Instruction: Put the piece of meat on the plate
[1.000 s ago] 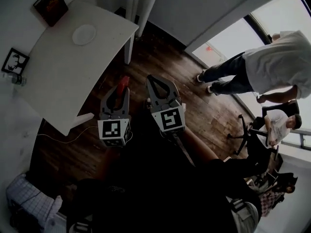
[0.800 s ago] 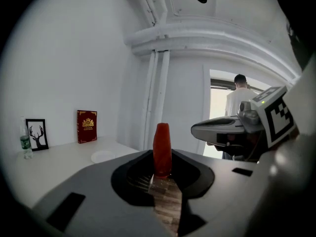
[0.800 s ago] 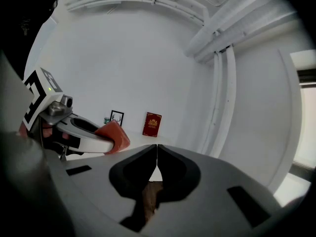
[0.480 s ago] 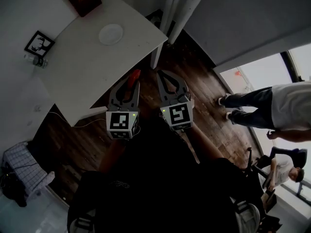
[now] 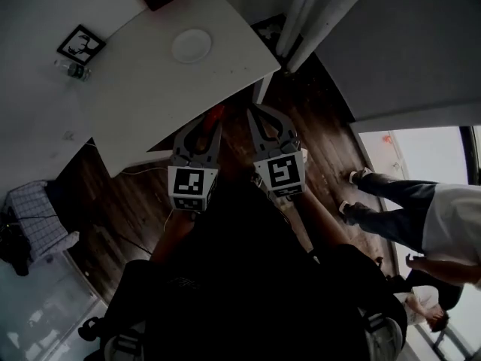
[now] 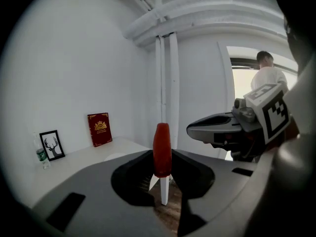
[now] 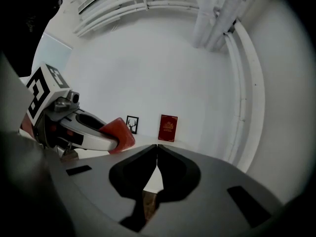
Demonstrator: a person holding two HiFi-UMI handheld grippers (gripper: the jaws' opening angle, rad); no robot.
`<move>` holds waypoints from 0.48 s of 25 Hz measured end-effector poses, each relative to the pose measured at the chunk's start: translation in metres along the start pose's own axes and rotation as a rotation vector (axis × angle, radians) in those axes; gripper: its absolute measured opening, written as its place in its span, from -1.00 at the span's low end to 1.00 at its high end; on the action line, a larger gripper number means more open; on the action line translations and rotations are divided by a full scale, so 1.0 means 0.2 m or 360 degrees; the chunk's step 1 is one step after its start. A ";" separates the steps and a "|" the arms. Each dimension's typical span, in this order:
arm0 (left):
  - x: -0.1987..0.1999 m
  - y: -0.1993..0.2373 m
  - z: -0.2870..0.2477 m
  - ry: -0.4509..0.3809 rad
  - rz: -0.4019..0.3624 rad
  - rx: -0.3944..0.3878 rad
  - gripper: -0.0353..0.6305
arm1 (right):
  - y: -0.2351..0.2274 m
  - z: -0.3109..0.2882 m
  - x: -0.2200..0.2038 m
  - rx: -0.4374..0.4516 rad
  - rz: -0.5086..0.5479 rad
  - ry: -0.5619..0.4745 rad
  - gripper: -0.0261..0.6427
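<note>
Meat (image 6: 162,149) sits pinched in the left gripper (image 5: 210,123), right gripper (image 7: 157,149) closed empty beside it, both facing the table (image 5: 150,89).

A white worktop (image 5: 150,96) stands ahead of the left hand-held gripper (image 5: 213,122). At its far edge, against the wall, a red book (image 6: 99,129) stands upright. Left of the book is a framed deer picture (image 6: 51,145), with a water bottle (image 6: 41,157) just beside it. White pipes (image 6: 166,83) run up the wall straight ahead. Well to the right of the right hand-held gripper (image 5: 255,113), a person (image 5: 391,213) stands on the dark wood floor (image 5: 323,149). A checked cloth (image 5: 34,213) lies far left.
</note>
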State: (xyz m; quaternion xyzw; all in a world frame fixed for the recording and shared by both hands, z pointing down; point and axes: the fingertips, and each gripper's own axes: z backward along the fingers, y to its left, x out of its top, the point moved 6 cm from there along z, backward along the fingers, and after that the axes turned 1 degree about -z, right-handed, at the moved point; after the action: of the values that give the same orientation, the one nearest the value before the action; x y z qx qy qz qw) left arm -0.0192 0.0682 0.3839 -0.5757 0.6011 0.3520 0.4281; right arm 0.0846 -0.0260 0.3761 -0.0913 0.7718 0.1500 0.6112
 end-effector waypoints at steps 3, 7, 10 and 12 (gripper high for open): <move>-0.02 0.07 -0.02 0.0069 -0.0059 0.0030 -0.63 | 0.01 -0.09 -0.03 0.0110 -0.0001 0.0016 -0.85; -0.03 0.20 -0.08 0.0144 -0.0135 0.0059 -0.63 | 0.02 -0.21 -0.03 0.0186 0.0016 0.0043 -0.86; -0.04 0.29 -0.16 0.0130 -0.0155 0.0035 -0.63 | 0.02 -0.30 -0.03 0.0181 0.0029 0.0061 -0.85; -0.05 0.35 -0.22 0.0127 -0.0176 0.0005 -0.63 | 0.01 -0.35 -0.04 0.0171 0.0025 0.0083 -0.85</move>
State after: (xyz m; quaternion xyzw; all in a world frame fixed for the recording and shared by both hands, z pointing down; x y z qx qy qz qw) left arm -0.0931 0.0384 0.4046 -0.6210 0.5855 0.3036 0.4235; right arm 0.0220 -0.0487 0.3977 -0.0561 0.7950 0.1106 0.5938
